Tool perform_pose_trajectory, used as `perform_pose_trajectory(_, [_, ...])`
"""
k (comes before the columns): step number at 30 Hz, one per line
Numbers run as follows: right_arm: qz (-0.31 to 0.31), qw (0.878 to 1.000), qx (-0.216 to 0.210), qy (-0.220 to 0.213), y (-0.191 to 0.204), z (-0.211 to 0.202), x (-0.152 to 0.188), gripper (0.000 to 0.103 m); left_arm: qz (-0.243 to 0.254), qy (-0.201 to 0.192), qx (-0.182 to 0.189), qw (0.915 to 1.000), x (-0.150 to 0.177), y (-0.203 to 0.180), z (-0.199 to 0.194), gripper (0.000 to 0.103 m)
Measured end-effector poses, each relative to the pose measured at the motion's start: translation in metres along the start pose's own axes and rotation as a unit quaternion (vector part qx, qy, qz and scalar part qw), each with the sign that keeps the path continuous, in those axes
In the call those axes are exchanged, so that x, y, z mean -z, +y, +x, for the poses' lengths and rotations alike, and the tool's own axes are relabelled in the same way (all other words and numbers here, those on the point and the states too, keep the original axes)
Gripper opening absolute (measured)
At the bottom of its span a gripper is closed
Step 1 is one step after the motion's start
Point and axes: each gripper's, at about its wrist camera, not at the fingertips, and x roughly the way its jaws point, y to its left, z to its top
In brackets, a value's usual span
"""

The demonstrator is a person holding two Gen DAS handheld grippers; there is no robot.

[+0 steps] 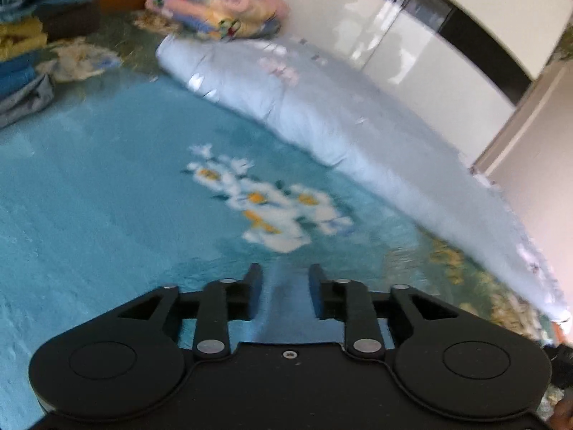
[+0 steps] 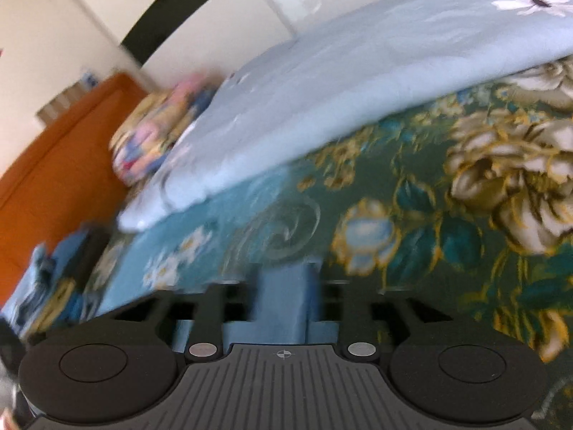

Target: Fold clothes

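Bed's floral sheet (image 2: 465, 215) under teal cloth (image 1: 107, 215); left gripper (image 1: 285, 286) and right gripper (image 2: 286, 286), 2 released, jaws straddling near fold, probably laying it flat.

Bed (image 2: 447, 215) in a dark green flowered sheet, teal daisy cloth (image 1: 107, 197) spread centre-left, pale blue quilt (image 1: 322, 114) upper right, stacked clothes (image 1: 21, 53) upper left

open stretch of teal cloth (image 1: 107, 215) lies ahead of the left gripper (image 1: 284, 279), nothing standing on it. a long pale blue quilt (image 1: 322, 107) walls off its right side. a folded stack (image 1: 21, 53) blocks the far left, a bright bundle (image 1: 215, 3) the far end.
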Motion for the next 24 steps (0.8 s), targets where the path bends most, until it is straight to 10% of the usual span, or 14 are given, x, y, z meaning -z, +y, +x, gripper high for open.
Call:
perform_pose_trajectory(11, [0.071,0.995,-0.038,0.063,-0.031,0.002,0.051,0.042,-0.008,0.102,0.091,0.9906,0.076,-0.056,0.022,0.026])
perform_pose_trajectory(24, [0.081,0.992,-0.071,0.058,-0.008,0.011,0.045,0.014,-0.023,0.141,0.049,0.9885,0.094,-0.052,0.048,0.004])
